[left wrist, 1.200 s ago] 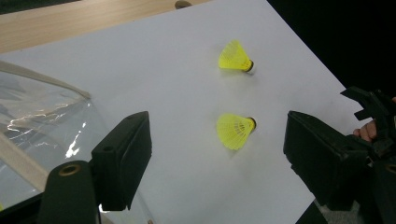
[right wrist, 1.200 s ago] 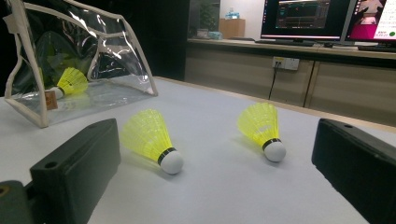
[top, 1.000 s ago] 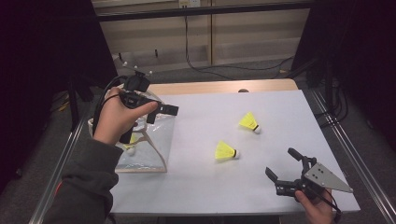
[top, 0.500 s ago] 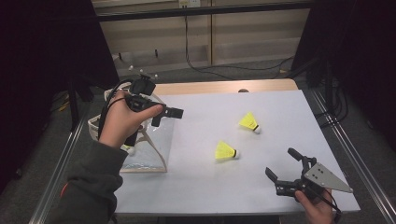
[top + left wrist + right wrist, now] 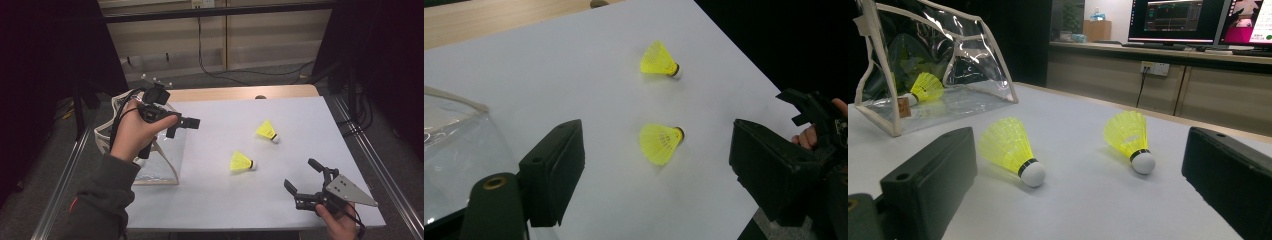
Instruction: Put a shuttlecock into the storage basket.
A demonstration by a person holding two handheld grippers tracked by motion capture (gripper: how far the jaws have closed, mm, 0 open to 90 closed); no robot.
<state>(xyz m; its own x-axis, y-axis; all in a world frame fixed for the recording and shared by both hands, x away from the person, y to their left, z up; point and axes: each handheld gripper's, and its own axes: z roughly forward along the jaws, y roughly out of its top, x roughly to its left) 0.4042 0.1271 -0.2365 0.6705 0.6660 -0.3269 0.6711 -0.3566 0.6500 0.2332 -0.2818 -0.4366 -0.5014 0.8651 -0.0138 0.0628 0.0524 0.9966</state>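
High overhead view, two low claw views, both sharing perhaps the same shuttlecocks (image 5: 242, 162).

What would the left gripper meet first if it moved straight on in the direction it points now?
Probably the nearer yellow shuttlecock, which lies between the open jaws of the left gripper in its own view. The second shuttlecock lies farther along. Depth is uncertain, so the gripper might touch the white table just before it.

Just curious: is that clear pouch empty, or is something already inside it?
Not empty. The clear pouch holds one yellow shuttlecock, seen through its wall; two more lie outside it on the table.
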